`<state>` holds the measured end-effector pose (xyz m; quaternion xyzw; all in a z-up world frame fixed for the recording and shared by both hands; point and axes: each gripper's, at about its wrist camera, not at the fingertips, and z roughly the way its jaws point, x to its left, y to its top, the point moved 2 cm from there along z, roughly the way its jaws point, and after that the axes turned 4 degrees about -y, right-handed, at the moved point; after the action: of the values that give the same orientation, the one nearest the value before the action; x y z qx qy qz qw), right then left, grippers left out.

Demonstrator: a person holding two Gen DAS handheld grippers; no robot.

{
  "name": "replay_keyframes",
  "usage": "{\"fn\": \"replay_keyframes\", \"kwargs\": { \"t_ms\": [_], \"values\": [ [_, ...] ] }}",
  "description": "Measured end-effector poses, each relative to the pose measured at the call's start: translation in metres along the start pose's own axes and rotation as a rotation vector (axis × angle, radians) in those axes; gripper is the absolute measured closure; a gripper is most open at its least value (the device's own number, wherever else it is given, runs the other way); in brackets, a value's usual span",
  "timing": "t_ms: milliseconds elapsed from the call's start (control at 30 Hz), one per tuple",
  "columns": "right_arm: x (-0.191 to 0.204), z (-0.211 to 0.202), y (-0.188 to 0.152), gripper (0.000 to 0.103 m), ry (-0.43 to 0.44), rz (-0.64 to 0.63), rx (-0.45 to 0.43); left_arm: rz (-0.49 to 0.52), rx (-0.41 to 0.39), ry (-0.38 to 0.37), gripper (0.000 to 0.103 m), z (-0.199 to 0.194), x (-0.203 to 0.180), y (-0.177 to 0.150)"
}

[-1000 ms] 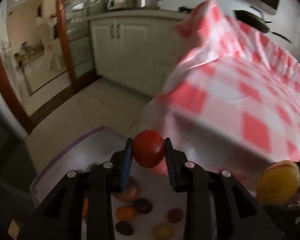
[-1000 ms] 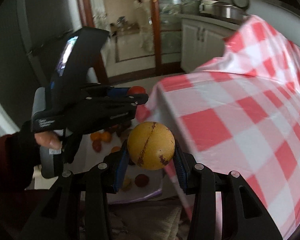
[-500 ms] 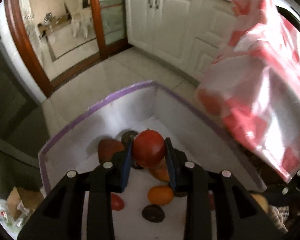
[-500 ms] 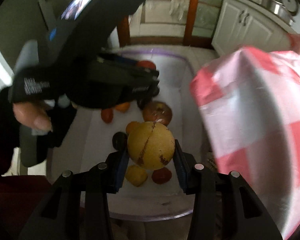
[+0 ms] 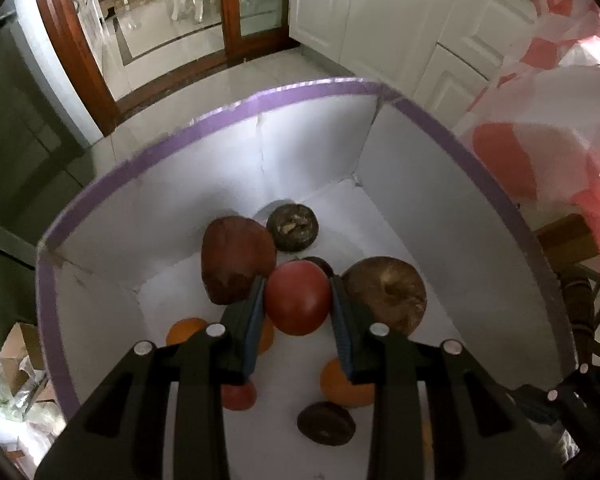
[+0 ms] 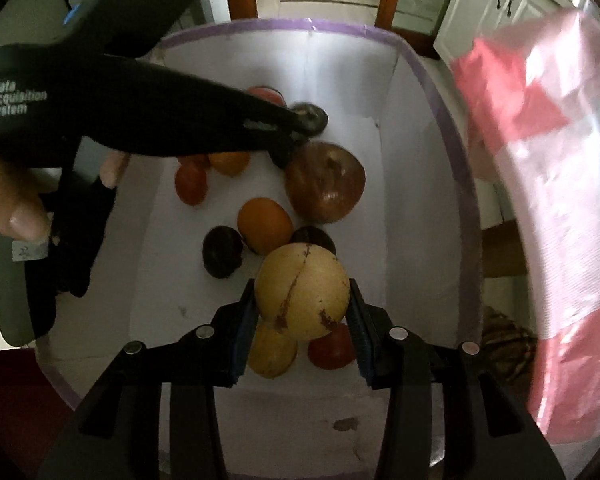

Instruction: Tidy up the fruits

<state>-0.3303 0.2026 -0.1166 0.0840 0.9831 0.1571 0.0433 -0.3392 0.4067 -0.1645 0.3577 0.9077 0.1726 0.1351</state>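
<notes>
Left hand-held gripper (image 5: 298, 304) clamped on smooth round red tomato (image 5: 298, 304), frame centre, above white purple-rimmed box (image 5: 300, 90). Right hand-held gripper (image 6: 302, 308) clamped on matte yellow round fruit (image 6: 302, 292), brown-scarred, lower centre over same box.

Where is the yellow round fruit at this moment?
In the right wrist view, the yellow round fruit sits clamped in the right claw, above the white box of fruits.

Box floor's pretty crowded: big brown fruit (image 6: 325, 181) and oranges (image 6: 264, 224) fill the middle, left claw (image 6: 296, 120) hangs across the top, only the near white strip (image 6: 284, 420) is clear.
</notes>
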Motion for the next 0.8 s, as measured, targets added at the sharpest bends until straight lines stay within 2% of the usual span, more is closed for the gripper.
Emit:
{"fn": "replay_keyframes", "kwargs": {
  "t_ms": [133, 233, 267, 300, 433, 467, 533, 567, 700, 800],
  "values": [
    [-0.002, -0.001, -0.002, 0.06, -0.005, 0.017, 0.0, -0.034, -0.005, -0.008, 0.07, 0.005, 0.004, -0.001],
    [-0.003, 0.001, -0.001, 0.059, -0.02, 0.029, -0.008, -0.038, -0.01, -0.017, 0.058, 0.005, 0.004, -0.002],
    [-0.005, -0.002, -0.001, 0.051, -0.025, 0.039, -0.021, -0.036, -0.014, -0.012, 0.05, 0.004, 0.005, -0.001],
    [-0.006, -0.007, -0.001, 0.036, -0.027, 0.046, -0.041, -0.034, -0.015, -0.005, 0.044, 0.002, 0.005, -0.002],
    [-0.008, -0.023, 0.0, 0.022, -0.026, 0.062, -0.097, -0.024, -0.006, 0.05, 0.036, -0.002, 0.007, 0.001],
    [-0.008, -0.026, 0.0, 0.016, -0.028, 0.064, -0.108, -0.021, 0.002, 0.078, 0.029, -0.001, 0.009, 0.002],
    [-0.007, -0.031, -0.001, 0.016, -0.041, 0.061, -0.125, -0.021, -0.002, 0.161, 0.023, -0.005, 0.011, 0.003],
    [-0.007, -0.033, -0.001, 0.016, -0.052, 0.061, -0.129, -0.024, -0.011, 0.171, 0.023, -0.007, 0.012, 0.003],
    [-0.008, -0.032, -0.002, 0.016, -0.08, 0.064, -0.117, -0.074, -0.026, 0.095, 0.019, -0.016, 0.013, 0.004],
    [-0.009, -0.028, -0.004, 0.016, -0.083, 0.067, -0.1, -0.086, -0.021, 0.097, 0.016, -0.018, 0.012, 0.004]
  ]
}}
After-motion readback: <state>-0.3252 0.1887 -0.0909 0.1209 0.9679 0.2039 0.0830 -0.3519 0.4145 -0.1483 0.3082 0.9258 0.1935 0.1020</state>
